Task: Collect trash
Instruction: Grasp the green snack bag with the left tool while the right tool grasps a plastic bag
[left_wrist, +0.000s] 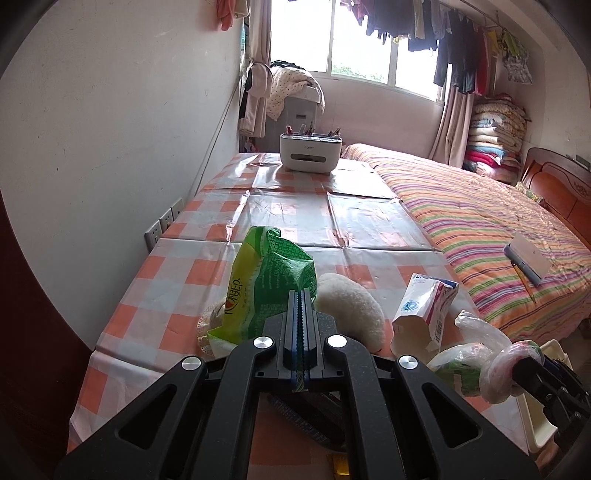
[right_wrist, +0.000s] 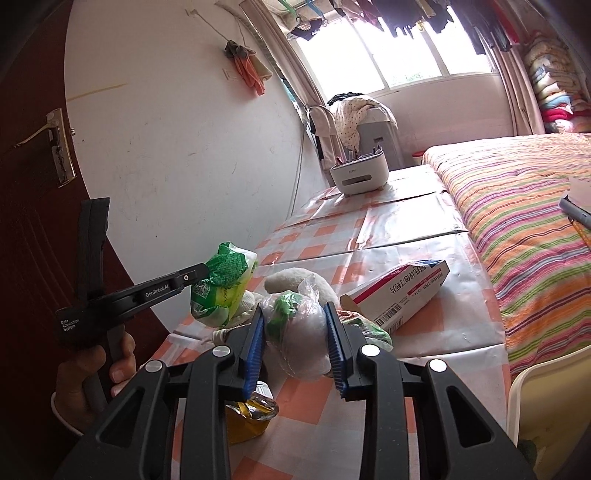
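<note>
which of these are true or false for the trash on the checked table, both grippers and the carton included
1. The left gripper is shut on the green and yellow plastic wrapper. True.
2. The right gripper holds the red and white cardboard carton. False: it grips a knotted clear plastic bag, and the carton lies on the orange and white checked tablecloth.
3. A white desk organiser with pens stands at the table's far end. True.
4. The carton stands upright. False: it lies on its side.
5. A fluffy white plush item lies on the table between wrapper and carton. True.
</note>
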